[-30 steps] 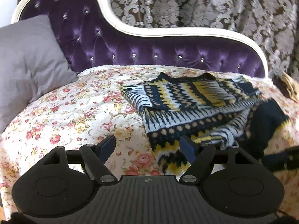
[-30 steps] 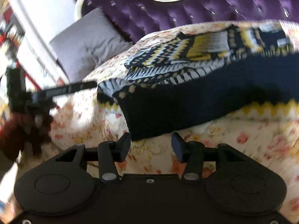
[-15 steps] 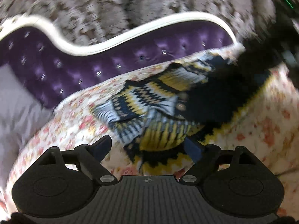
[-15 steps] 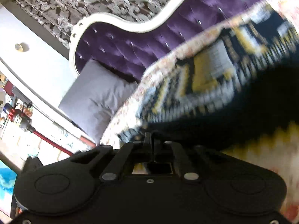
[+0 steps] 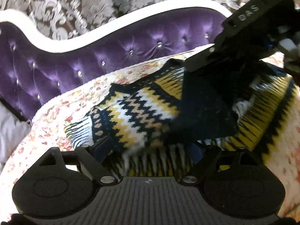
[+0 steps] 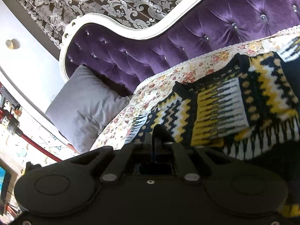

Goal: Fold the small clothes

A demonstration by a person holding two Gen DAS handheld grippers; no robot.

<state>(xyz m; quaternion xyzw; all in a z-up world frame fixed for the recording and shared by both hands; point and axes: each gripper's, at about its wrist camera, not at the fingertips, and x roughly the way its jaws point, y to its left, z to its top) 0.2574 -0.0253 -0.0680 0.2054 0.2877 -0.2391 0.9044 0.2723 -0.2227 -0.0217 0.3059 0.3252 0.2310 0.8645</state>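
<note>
- My right gripper (image 6: 152, 142) was pinched on the black edge of the navy, yellow and white zigzag knitted sweater (image 5: 142, 112), lying on the floral bedspread (image 5: 61, 112).
- That thin pinch, jaws easing apart, could have slipped and dropped the fold.
- My left gripper (image 5: 150, 150) stood wide over the hem, gripping nothing, so the layers could have dragged.

Sweater (image 5: 142, 110) navy-yellow-white zigzag; bedspread (image 5: 56, 116) floral cream; headboard (image 5: 93, 56) purple, white-trimmed

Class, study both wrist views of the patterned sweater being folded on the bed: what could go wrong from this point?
1. The right claw pinches only a small bit of the sweater; the lifted dark flap could slip free.
2. The left claw stands open over the striped hem; closing carelessly could bunch several layers.
3. The flap hangs crooked, so the fold may land uneven on the floral bedspread.
</note>
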